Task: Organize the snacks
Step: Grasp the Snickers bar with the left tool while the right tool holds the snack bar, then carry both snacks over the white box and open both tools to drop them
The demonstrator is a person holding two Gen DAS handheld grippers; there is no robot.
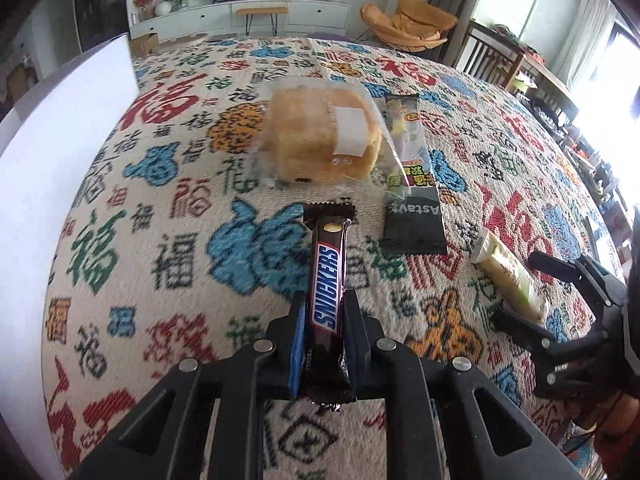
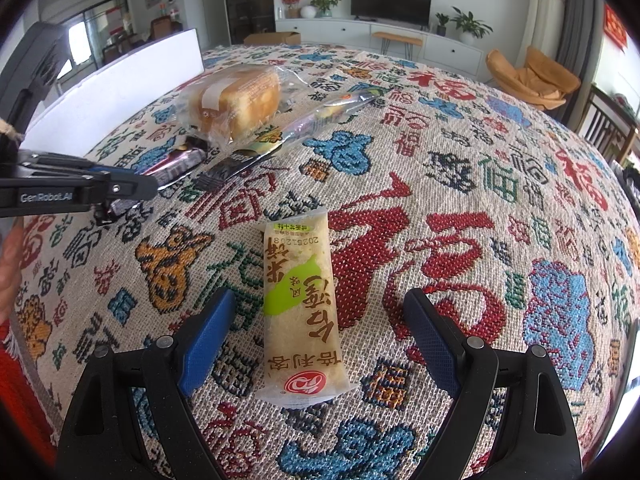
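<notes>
My left gripper (image 1: 323, 308) is shut on a brown Snickers bar (image 1: 326, 276), held just above the patterned cloth; the bar also shows in the right wrist view (image 2: 176, 166). My right gripper (image 2: 318, 312) is open, its jaws on either side of a pale rice-cracker packet with a green patch (image 2: 302, 312), which lies flat on the cloth; the packet also shows in the left wrist view (image 1: 510, 276). A wrapped bread loaf (image 1: 320, 136) and a long black-ended snack packet (image 1: 412, 184) lie further ahead.
A white box wall (image 1: 60, 152) stands along the left edge of the table. The patterned tablecloth (image 2: 460, 184) covers the whole table. Chairs and a TV cabinet stand beyond the far edge.
</notes>
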